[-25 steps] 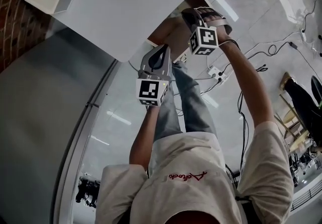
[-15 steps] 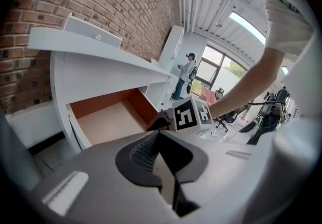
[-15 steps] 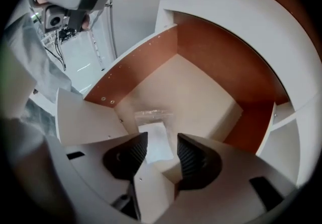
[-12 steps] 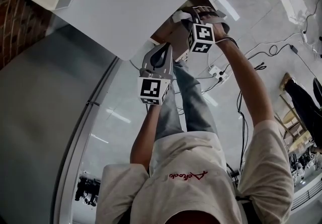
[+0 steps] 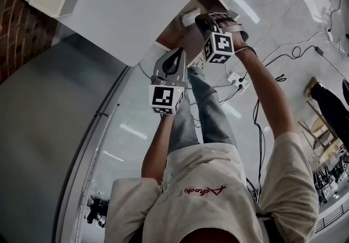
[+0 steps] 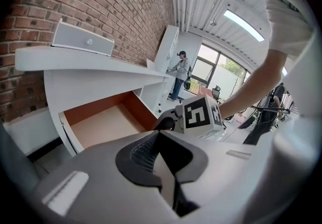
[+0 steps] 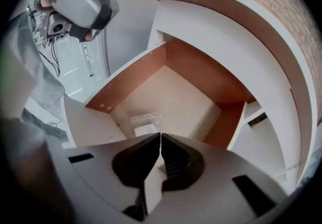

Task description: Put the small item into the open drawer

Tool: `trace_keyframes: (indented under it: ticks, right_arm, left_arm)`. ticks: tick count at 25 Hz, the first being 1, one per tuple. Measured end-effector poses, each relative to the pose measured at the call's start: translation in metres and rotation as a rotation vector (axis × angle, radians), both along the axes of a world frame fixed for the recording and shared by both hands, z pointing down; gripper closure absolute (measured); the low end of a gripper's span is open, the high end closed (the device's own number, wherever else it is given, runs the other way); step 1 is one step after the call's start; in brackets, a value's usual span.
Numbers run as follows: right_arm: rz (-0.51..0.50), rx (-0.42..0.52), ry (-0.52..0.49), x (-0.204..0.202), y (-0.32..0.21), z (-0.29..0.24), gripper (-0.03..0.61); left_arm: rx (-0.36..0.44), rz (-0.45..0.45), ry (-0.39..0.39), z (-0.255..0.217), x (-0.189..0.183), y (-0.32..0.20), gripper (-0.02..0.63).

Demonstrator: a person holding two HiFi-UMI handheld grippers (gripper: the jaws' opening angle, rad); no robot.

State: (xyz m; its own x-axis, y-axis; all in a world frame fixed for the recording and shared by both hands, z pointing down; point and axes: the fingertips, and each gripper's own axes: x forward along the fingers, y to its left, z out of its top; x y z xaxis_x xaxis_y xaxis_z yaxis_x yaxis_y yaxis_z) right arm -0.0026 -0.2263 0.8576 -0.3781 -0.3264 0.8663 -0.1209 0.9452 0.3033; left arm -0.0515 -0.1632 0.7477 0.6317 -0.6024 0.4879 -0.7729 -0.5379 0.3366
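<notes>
Small item (image 7: 145, 123), seemingly a clear packet, lies on the floor of the open drawer (image 7: 198, 74), close to its front edge and nearer the side wall with the screw holes. Bare floor runs from it to the back wall. The left gripper (image 6: 160, 135) hangs outside the drawer's front, jaws together and empty. The right gripper (image 7: 161, 136) hovers above the front edge, just over the small item, jaws closing to a touch with nothing between them.
</notes>
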Motion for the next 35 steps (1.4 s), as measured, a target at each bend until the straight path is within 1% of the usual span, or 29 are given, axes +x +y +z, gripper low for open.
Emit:
trace_keyframes:
  ticks: [4,6,8,12,14,18,21,23,25,30,35]
  right_arm:
    - [0.044,0.003,-0.021,0.001,0.000,-0.005,0.565]
    - [0.100,0.004,-0.064,0.001,-0.002,-0.014,0.565]
    - [0.214,-0.001,-0.151,0.004,-0.008,-0.030,0.566]
    - [0.513,-0.029,-0.398,0.017,-0.020,-0.077,0.566]
    - [0.634,-0.049,-0.503,0.025,-0.018,-0.096,0.566]
    - [0.801,-0.065,-0.638,0.037,0.001,-0.124,0.566]
    - [0.897,-0.058,-0.702,0.048,0.016,-0.137,0.566]
    - [0.936,-0.060,-0.722,0.054,0.030,-0.145,0.566]
    - [0.949,-0.059,-0.728,0.057,0.043,-0.154,0.566]
    - [0.903,-0.016,-0.701,0.059,0.058,-0.186,0.566]
    - [0.872,0.062,-0.723,0.064,0.048,-0.231,0.566]
  left_arm:
    - [0.009,0.015,-0.004,-0.003,0.006,0.000,0.604]
    - [0.015,0.021,-0.007,-0.005,0.008,0.000,0.604]
    - [0.022,0.028,-0.011,-0.008,0.009,0.001,0.604]
    - [0.036,0.021,-0.016,-0.018,0.008,-0.001,0.604]
    - [0.045,0.019,-0.021,-0.025,0.008,-0.002,0.604]
    - [0.056,0.004,-0.037,-0.035,0.002,-0.003,0.604]
    - [0.073,-0.005,-0.049,-0.043,-0.002,-0.007,0.604]
    - [0.083,-0.004,-0.058,-0.050,-0.002,-0.006,0.604]
    - [0.089,-0.008,-0.065,-0.059,-0.004,-0.004,0.604]
    - [0.104,-0.032,-0.076,-0.086,-0.012,0.001,0.604]
    - [0.158,-0.060,-0.082,-0.121,-0.021,-0.008,0.604]
